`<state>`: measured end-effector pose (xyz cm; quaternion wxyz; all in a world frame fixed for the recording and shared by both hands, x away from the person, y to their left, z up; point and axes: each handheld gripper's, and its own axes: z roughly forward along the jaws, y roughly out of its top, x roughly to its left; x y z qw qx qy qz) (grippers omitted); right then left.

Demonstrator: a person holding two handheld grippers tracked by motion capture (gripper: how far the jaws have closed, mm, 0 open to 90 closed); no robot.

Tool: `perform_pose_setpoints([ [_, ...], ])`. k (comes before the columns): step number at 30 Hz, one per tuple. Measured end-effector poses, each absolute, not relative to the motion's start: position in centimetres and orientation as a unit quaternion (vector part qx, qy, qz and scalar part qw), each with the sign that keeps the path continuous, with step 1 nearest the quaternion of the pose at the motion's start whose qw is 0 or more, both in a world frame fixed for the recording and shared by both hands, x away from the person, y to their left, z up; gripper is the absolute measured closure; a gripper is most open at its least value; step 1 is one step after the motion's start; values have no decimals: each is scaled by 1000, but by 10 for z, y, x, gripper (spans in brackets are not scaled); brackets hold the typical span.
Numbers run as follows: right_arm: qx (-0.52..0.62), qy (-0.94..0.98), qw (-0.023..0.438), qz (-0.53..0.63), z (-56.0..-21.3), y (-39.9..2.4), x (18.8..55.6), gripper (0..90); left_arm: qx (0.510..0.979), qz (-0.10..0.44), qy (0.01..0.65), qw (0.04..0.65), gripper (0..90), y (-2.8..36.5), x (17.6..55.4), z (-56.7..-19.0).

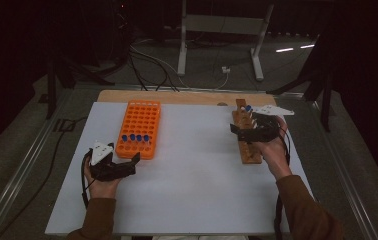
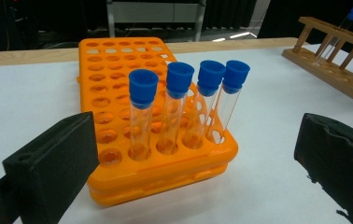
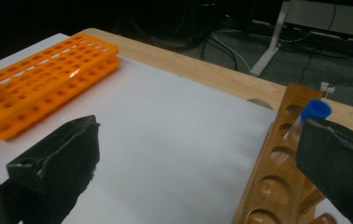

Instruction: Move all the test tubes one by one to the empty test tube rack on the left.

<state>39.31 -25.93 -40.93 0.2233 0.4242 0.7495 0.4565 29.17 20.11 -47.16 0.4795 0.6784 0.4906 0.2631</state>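
tubes (image 2: pixel 188 107) four, capped, orange rack (image 2: pixel 118 93) | left gripper (image 2: pixel 188 177) spread | right gripper (image 3: pixel 198 168) likely spread

Orange rack (image 2: pixel 118 93); blue-capped tubes (image 2: pixel 143 116)

Glossy orange plastic rack (image 2: pixel 118 116), clear tubes (image 2: pixel 172 116) — blue caps, smooth wooden rack (image 3: pixel 277 182), matt table (image 1: pixel 197 190)

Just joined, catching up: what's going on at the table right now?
A person is working with test tubes and two racks, a handheld gripper in each hand. Four blue-capped tubes stand in the near row of the orange rack. The left gripper sits just in front of that rack, jaws open and holding nothing. The right gripper is at the wooden rack, also open, with one blue-capped tube standing in that rack beside its jaw.
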Motion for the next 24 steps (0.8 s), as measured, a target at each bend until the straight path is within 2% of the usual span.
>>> perform_pose_setpoints([
  [9, 456, 742, 223, 439, -410, -271, 422, 63, 672, 270, 496, 479, 8, 203, 292, -473],
  [18, 498, 733, 211, 413, -426, -278, 451, 71, 662, 275, 504, 482, 9, 208, 290, -473],
  [21, 505, 731, 221, 402, -429, -278, 458, 96, 660, 274, 505, 483, 9, 208, 290, -474],
  [24, 513, 725, 229, 398, -431, -281, 463, 171, 660, 273, 505, 484, 8, 209, 290, -474],
])
